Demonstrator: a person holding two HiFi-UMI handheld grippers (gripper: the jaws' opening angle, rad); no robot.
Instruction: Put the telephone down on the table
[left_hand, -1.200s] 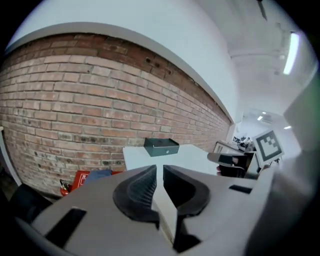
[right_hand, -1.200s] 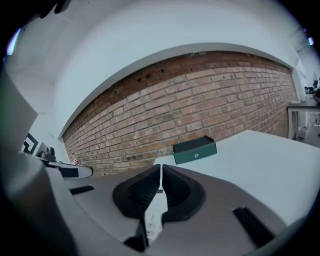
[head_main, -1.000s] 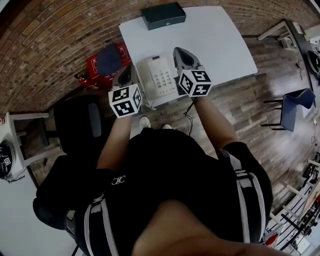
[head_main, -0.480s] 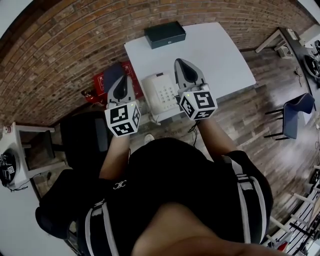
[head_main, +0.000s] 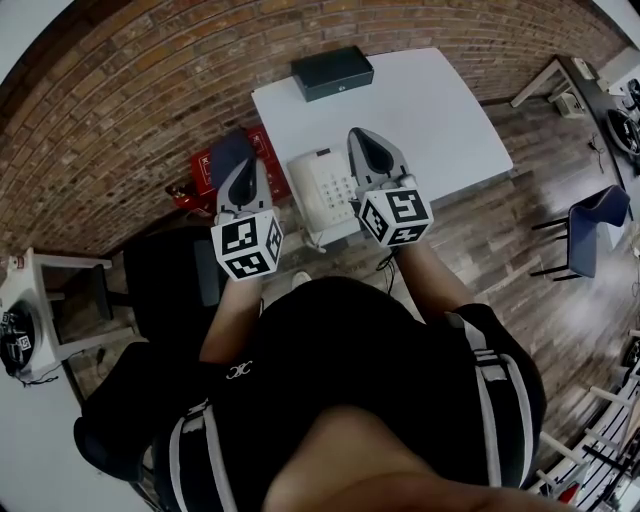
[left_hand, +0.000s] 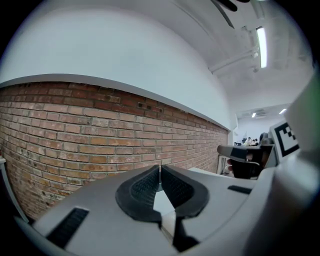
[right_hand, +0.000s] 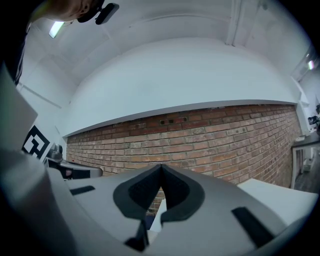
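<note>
The white telephone (head_main: 325, 190) lies flat on the white table (head_main: 420, 100), close to its near left corner, keypad up. My left gripper (head_main: 243, 166) hangs to the left of it, off the table's edge, and is shut with nothing in it. On the phone's right side, above the table, my right gripper (head_main: 361, 137) is also shut and empty. In the left gripper view the pads of that gripper (left_hand: 160, 168) meet against the brick wall. In the right gripper view the right gripper (right_hand: 161, 168) is shut the same way. Neither gripper touches the phone.
A black box (head_main: 332, 72) sits at the table's far edge. A red crate (head_main: 205, 160) with a dark blue item stands by the brick wall. A black chair (head_main: 165, 270) is at left, a blue chair (head_main: 590, 225) at right. A cord (head_main: 380, 215) hangs off the table front.
Both grippers have risen from beside the telephone, and the left one has drawn away to the left. The jaws stayed shut. The telephone has not moved on the table.
</note>
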